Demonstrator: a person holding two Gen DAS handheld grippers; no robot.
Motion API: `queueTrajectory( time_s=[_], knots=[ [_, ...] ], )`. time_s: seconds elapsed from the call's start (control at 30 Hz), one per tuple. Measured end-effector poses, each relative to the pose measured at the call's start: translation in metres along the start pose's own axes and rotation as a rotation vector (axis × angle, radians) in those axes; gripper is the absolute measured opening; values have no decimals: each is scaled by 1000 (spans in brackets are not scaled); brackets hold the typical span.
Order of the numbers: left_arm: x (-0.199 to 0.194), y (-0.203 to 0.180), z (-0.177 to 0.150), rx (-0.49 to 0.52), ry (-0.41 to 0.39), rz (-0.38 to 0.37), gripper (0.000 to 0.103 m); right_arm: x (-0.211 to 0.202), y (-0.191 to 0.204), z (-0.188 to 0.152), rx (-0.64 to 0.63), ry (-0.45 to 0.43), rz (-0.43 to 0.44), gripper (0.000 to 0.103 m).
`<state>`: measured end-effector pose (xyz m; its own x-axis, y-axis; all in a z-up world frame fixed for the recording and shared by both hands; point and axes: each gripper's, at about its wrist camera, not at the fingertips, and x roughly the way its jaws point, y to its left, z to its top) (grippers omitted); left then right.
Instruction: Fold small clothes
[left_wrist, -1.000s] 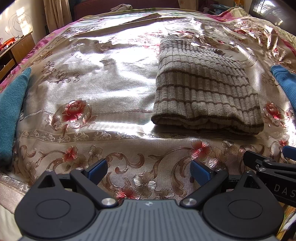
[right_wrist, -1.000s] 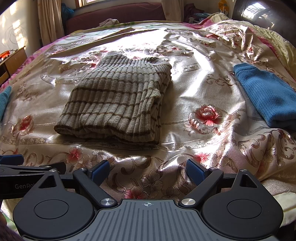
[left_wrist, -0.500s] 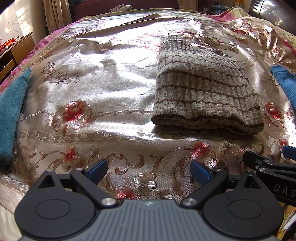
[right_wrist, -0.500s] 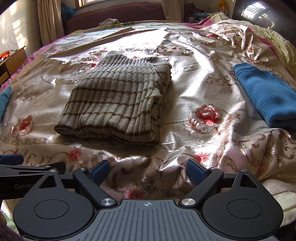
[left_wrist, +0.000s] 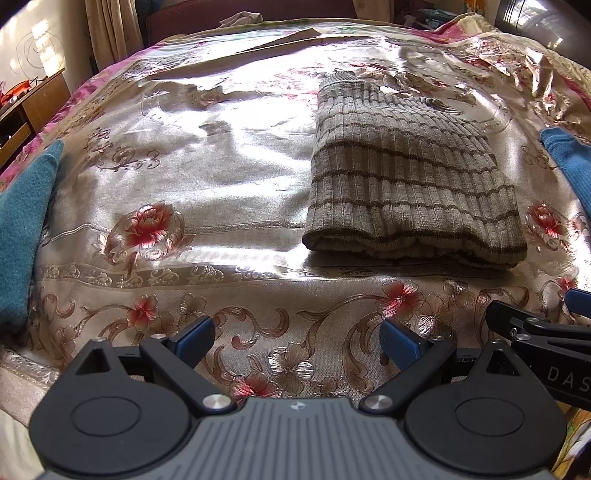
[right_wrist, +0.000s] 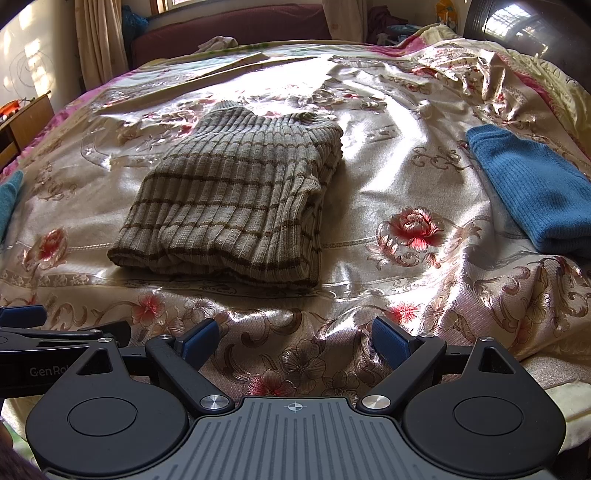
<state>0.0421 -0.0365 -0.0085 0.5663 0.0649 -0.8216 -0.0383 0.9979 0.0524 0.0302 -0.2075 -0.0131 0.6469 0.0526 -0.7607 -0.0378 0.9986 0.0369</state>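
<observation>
Left wrist view showed us a teal cloth (left_wrist: 22, 225) at the bedspread's (left_wrist: 207, 177) left edge; right wrist view showed the blue one (right_wrist: 532, 192) fully. Our left gripper (left_wrist: 297, 341) and right gripper (right_wrist: 295, 341) were spread, empty, near the folded sweater (right_wrist: 236, 199) lying mid-bed.

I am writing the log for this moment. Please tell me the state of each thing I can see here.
striped sweater: folded, lying flat on the bedspread, not held
blue garment: folded, lying at the right side
teal garment: lying at the left edge, partly out of view
left gripper: open, empty
right gripper: open, empty
</observation>
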Motion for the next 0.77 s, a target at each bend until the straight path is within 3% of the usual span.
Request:
queueTrajectory(
  time_s=[0.77],
  knots=[
    [-1,0,2,-5,-5,-3,100,0,0,-4,6,-1,2,93]
  ],
)
